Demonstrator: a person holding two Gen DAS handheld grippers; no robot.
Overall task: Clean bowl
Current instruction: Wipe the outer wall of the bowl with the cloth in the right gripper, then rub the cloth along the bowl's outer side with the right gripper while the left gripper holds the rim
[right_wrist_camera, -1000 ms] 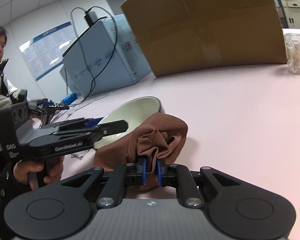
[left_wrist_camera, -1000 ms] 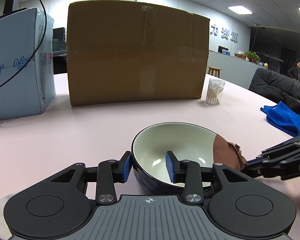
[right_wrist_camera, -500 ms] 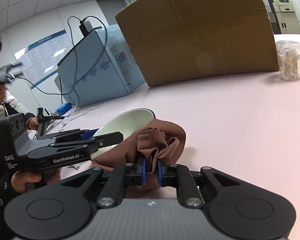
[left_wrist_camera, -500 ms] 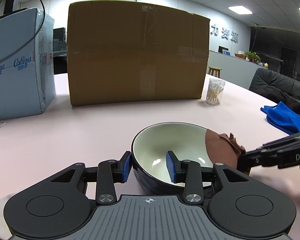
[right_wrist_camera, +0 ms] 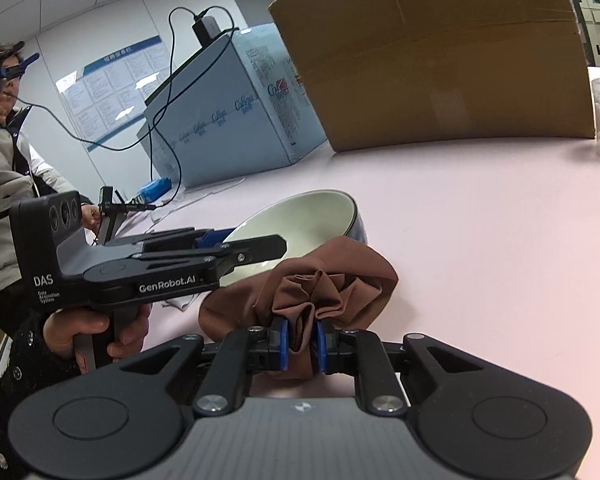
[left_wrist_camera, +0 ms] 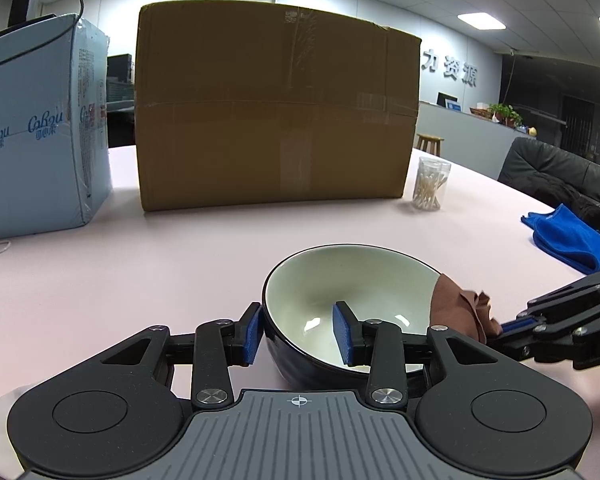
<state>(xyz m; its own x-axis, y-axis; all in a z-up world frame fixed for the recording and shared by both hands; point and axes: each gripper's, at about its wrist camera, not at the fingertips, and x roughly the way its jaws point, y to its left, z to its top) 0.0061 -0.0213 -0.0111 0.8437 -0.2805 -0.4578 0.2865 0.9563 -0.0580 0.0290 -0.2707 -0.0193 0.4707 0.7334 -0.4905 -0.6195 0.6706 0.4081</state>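
On the left, our left tool (left_wrist_camera: 296, 338) is clamped on the near wall of the bowl (left_wrist_camera: 352, 276): one blue pad sits against the dark outside, the other against the pale inside, with the rim between them. The bowl stands on the pink desk (left_wrist_camera: 140, 264) in front of the big cardboard box (left_wrist_camera: 276, 104), and its near side looks tipped up a little in the grip, though we cannot be sure it is off the surface. Inside it looks bare and glossy; we see no obvious dirt.

To the right, our right tool (right_wrist_camera: 300, 344) is pinched shut on a bunched fold of the brown cloth (right_wrist_camera: 324, 280). The cloth touches the bowl's right rim and drapes partly on the desk, not yet down in the hollow.

We judge we are at the start of the wiping step: bowl steadied, cloth brought to the edge. The next move calls for carrying the cloth over the rim and sweeping it round the inner wall, while the left tool holds firm so the bowl does not skate or twist. The cloth grip is on a small fold, so pressing hard could pull it loose.
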